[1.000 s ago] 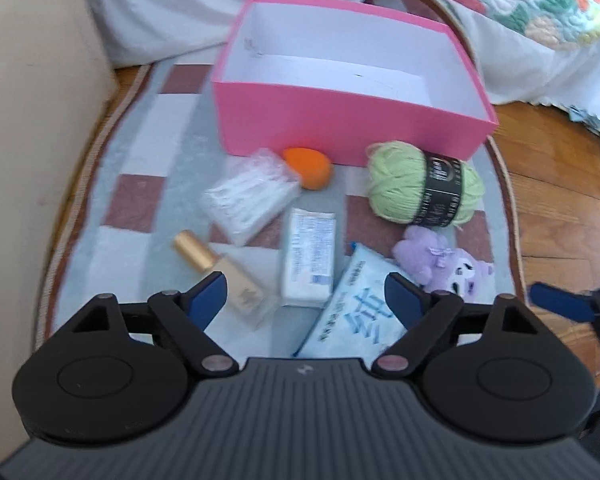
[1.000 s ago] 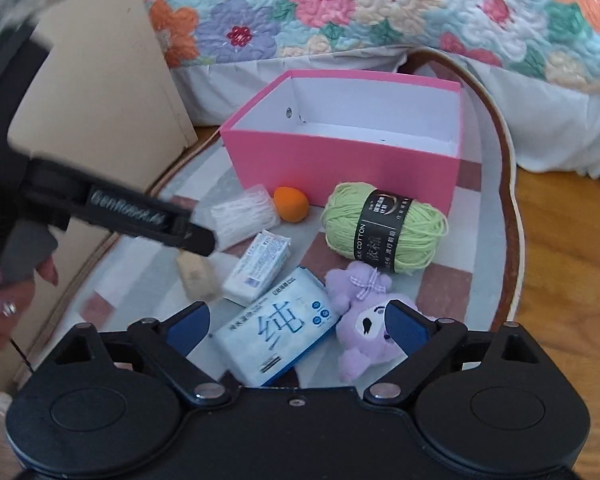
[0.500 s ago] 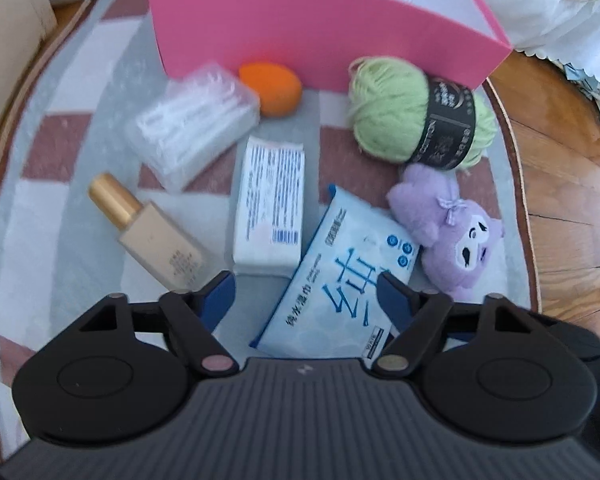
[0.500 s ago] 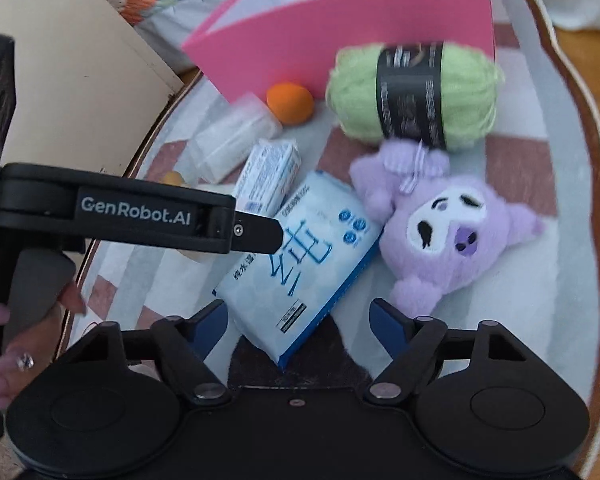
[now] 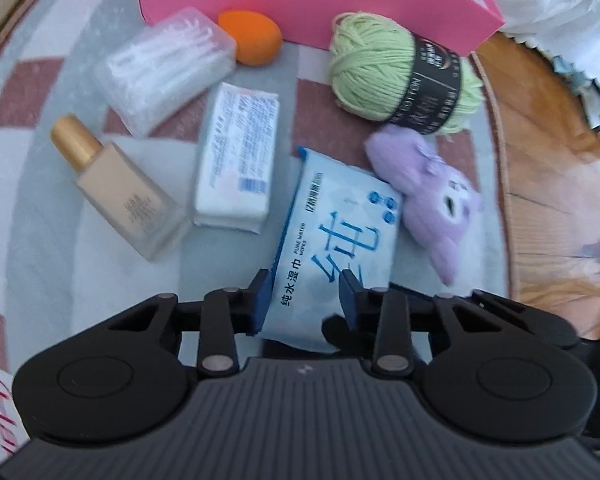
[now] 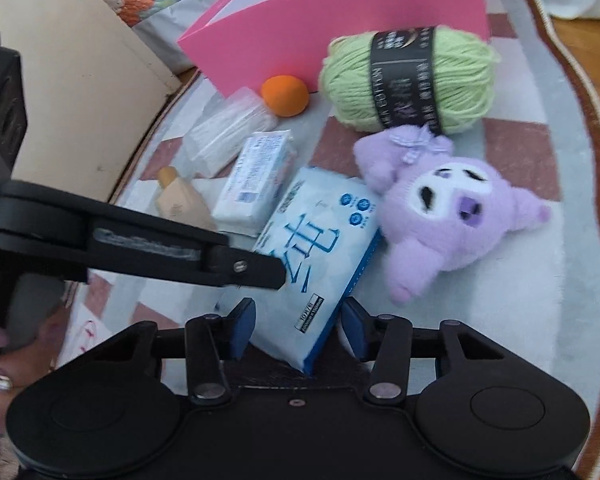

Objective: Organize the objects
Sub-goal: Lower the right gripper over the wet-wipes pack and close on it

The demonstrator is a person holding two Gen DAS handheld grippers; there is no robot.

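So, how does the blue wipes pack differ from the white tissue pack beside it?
The wipes pack is larger and pale blue with big blue characters; the tissue pack is smaller, white, with fine print and a barcode. The wipes pack lies slanted between the closing jaws of both the left gripper and right gripper; the tissue pack lies free. Both are soft packs lying flat on the rug.

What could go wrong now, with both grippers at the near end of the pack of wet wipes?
1. Both the left gripper and the right gripper have closing jaws around one end of the soft wipes pack. It may sag or slip when lifted.
2. The two grippers sit very close together, so they could bump each other.
3. The purple plush toy touches the pack and might be dragged along.
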